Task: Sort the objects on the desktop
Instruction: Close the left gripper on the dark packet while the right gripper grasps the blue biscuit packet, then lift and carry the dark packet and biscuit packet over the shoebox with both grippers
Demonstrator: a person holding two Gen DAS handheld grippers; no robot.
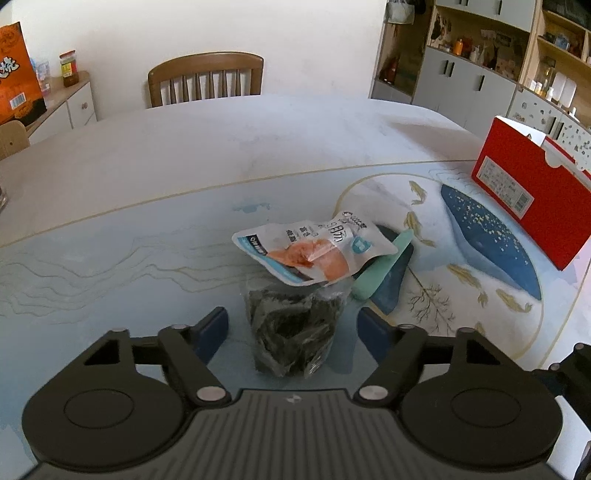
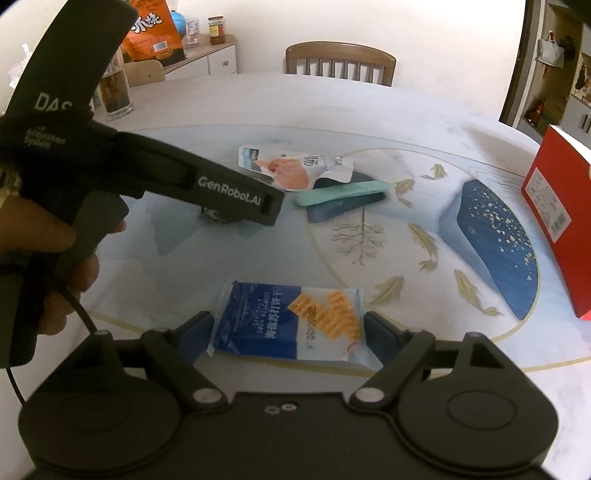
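My left gripper [image 1: 291, 325] is open, its blue pads on either side of a clear bag of dark seaweed [image 1: 291, 328] on the table. A white snack pouch with an orange picture [image 1: 314, 247] lies just beyond it, partly over a mint green bar [image 1: 380, 266] and a dark blue case [image 1: 391, 280]. My right gripper [image 2: 290, 332] is open around a blue and white cracker packet [image 2: 291, 321] lying flat. The right wrist view shows the left gripper body [image 2: 207, 188] above the seaweed, with the pouch [image 2: 295, 170] and green bar [image 2: 343, 192] behind.
A red box [image 1: 532, 192] stands at the table's right edge, also in the right wrist view [image 2: 561, 221]. A wooden chair [image 1: 207, 79] is at the far side. A glass [image 2: 116, 92] stands far left. An orange bag [image 2: 155, 29] sits on a side cabinet.
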